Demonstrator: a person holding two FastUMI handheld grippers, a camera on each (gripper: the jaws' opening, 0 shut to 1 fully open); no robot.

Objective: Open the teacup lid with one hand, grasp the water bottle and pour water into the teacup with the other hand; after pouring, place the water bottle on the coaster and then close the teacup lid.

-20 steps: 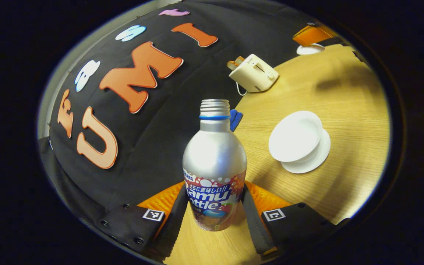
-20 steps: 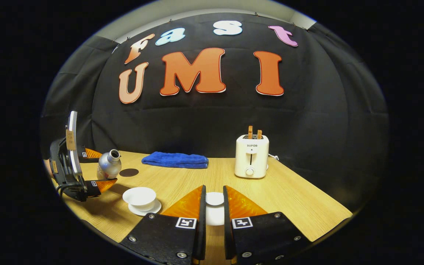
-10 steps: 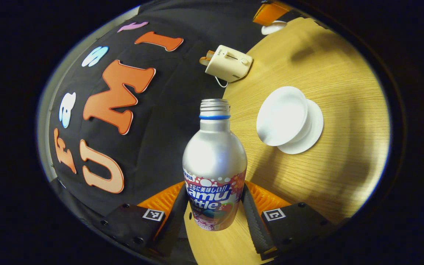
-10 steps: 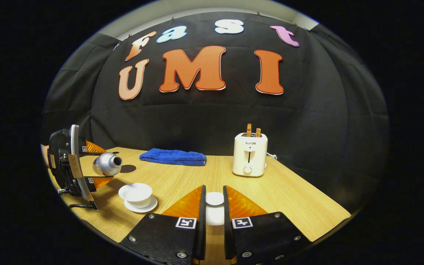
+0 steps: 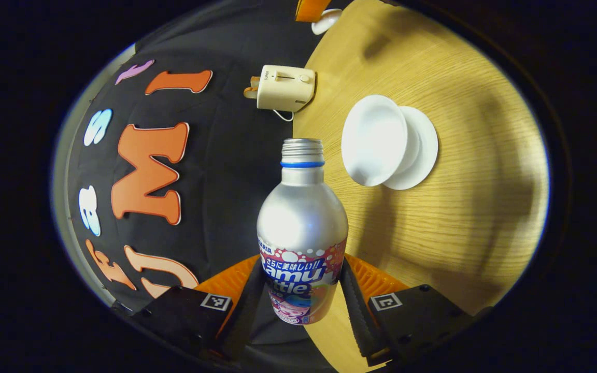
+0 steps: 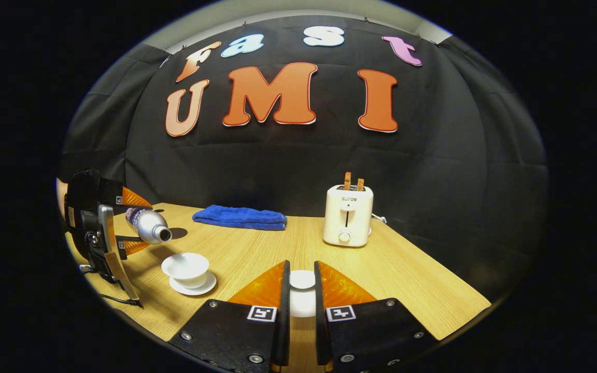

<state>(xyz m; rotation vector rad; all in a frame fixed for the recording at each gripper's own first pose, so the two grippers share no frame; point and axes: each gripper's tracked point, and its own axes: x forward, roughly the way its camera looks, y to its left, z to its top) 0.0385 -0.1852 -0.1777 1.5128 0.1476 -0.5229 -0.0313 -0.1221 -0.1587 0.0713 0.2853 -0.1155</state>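
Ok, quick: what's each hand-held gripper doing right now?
Left hand-held gripper: closed on the water bottle, tipped toward the teacup.
Right hand-held gripper: closed on the teacup lid, held above the table.

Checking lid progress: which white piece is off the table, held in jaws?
The teacup lid, clamped in the right gripper; teacup and saucer sit on the table.

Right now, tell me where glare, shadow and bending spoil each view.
Left gripper view: glare streaks the bottle shoulder; broad soft shadows cross the table; the scene sits rolled sideways, edges bent. Right gripper view: sharp, evenly lit; the table edge curves; a shadow lies under the left gripper beside the cup.
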